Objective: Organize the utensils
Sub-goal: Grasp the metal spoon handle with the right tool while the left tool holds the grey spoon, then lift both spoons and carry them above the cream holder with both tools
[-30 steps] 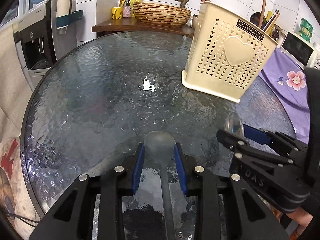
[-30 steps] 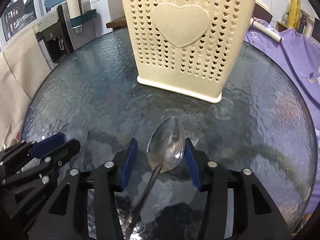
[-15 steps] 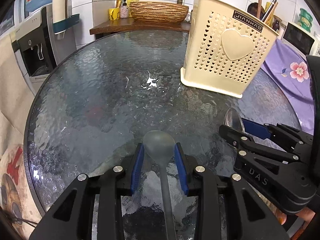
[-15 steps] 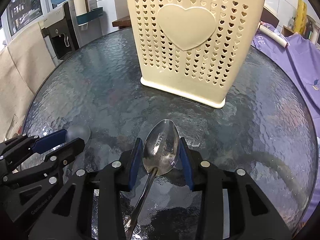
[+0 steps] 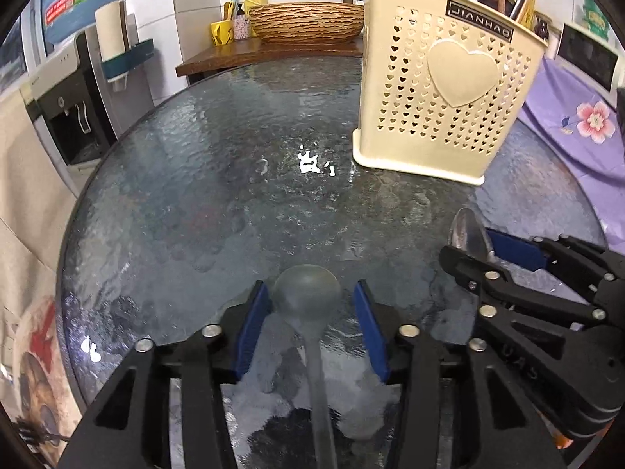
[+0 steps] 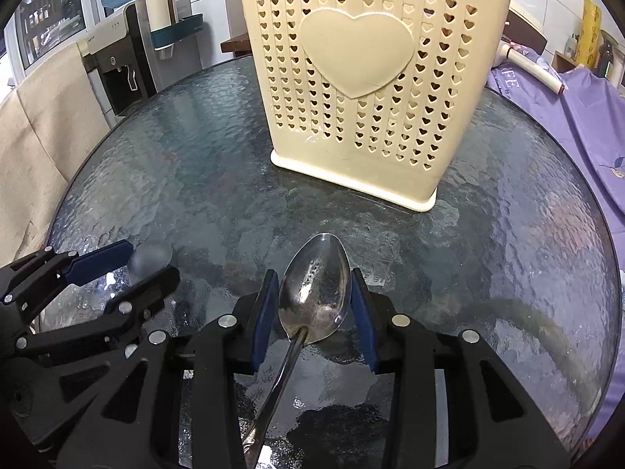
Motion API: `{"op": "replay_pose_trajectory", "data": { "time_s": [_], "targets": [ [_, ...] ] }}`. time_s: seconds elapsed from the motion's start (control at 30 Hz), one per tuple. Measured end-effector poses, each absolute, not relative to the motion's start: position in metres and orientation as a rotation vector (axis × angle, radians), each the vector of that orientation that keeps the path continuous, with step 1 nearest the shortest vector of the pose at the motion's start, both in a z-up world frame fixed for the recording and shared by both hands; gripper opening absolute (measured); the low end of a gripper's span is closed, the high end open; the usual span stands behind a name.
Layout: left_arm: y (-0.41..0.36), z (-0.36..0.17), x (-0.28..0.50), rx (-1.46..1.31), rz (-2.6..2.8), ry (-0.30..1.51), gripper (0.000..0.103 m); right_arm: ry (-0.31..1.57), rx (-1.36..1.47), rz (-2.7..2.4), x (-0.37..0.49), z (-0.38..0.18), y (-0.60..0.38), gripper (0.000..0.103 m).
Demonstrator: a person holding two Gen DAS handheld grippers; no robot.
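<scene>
Textured glass table [image 5: 218, 179] bears cream caddy [image 5: 445, 90].

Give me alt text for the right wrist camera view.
A metal spoon sits bowl-forward between the right gripper's blue fingers, above a round glass table. A cream heart-patterned utensil holder stands ahead; the left gripper holds a translucent spoon at left.

- Bare glass table [image 5: 203, 211] lies open ahead and left of the left gripper [image 5: 308, 324].
- The cream holder [image 6: 375, 78] stands upright ahead of the right gripper [image 6: 314, 312] — open glass between them.
- The grippers sit near each other, apart.
</scene>
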State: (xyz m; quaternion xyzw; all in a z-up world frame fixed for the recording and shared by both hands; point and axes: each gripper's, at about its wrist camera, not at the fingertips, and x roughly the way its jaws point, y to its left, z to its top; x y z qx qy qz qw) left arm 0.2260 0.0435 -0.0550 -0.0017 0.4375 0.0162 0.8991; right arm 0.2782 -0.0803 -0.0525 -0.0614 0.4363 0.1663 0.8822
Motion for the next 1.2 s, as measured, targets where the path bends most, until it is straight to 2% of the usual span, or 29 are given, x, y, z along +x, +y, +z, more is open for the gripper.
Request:
{"op": "replay_pose_trajectory", "data": {
  "time_s": [0.07,0.4,0.87,1.2],
  "targets": [
    [0.043,-0.055,0.228,0.002,0.032,0.901,0.036,0.911,-0.126,0.350,0.278,-0.052,-0.080,0.038],
    [0.047,-0.043,0.228,-0.038,0.004,0.865,0.035,0.870,-0.076,0.395,0.273,-0.042,-0.097,0.038],
    [0.043,0.026,0.201,-0.086,-0.123,0.687,0.035,0.722,-0.008,0.486,0.243,0.028,-0.139,0.038],
    [0.038,0.041,0.193,-0.089,-0.170,0.651,0.035,0.687,-0.027,0.515,0.224,0.053,-0.149,0.037]
  ]
}}
